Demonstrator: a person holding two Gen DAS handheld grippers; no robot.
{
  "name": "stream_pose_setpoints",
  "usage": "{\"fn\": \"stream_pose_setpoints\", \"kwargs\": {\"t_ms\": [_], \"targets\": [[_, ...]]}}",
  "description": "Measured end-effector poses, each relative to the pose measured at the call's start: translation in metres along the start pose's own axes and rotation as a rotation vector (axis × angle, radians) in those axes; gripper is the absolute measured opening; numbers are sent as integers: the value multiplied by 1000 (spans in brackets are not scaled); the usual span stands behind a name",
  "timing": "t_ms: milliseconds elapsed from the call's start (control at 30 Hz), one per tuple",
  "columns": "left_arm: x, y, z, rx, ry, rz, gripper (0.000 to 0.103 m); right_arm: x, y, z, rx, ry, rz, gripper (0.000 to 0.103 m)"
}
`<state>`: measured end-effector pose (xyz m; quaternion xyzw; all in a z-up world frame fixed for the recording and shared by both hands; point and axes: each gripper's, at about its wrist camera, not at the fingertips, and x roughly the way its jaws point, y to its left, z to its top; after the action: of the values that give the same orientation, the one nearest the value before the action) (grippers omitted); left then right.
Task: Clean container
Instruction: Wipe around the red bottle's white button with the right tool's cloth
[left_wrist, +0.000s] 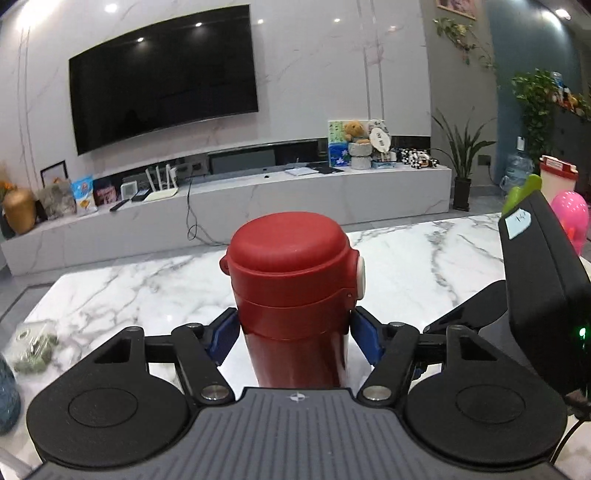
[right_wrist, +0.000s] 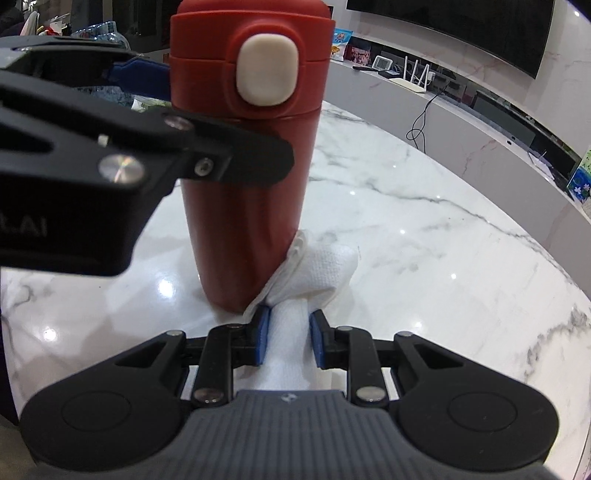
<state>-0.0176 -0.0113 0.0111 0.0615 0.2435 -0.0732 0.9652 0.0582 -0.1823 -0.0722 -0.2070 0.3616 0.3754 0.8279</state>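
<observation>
A red flask (left_wrist: 291, 295) with a red lid and a white push button stands upright on the white marble table (left_wrist: 406, 266). My left gripper (left_wrist: 293, 332) is shut on the flask's body just below the lid. In the right wrist view the flask (right_wrist: 247, 206) stands ahead, with the left gripper's black arm (right_wrist: 110, 166) across its upper half. My right gripper (right_wrist: 286, 339) is shut on a white paper towel (right_wrist: 317, 269), whose free end is pressed against the lower right side of the flask near the table.
A clear bag of green bits (left_wrist: 35, 347) and a blue vase (left_wrist: 7, 391) sit at the table's left. A pink toy (left_wrist: 570, 218) and green object (left_wrist: 521, 192) are at the right. A TV (left_wrist: 162, 77) and long cabinet (left_wrist: 258, 192) lie beyond.
</observation>
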Motion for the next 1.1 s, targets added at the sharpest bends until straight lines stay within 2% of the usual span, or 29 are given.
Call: {"fn": "stream_pose_setpoints", "kwargs": {"t_ms": [133,200,333,467,567,733,900,1100], "targets": [[2,10,4,37,11,-56,63,-4,2,0,-1,4,25,27],[4,16,6,81,18,-101,64,-7,2,0,-10,6,32,27],[7,29,11,101,38,-188,63,-17,-2,1,-23,-19,19,26],[7,30,10,130,44,-220,63,-40,-9,9,-6,-126,-39,26],[5,28,8,146,41,-224,63,-61,-6,17,-43,-216,-103,26],[5,28,7,148,47,-226,63,-85,5,19,-118,-325,-138,26],[4,27,6,152,51,-222,64,-80,7,21,-162,-302,-160,26],[3,25,5,169,53,-220,64,-68,1,22,-117,-233,-120,26]]}}
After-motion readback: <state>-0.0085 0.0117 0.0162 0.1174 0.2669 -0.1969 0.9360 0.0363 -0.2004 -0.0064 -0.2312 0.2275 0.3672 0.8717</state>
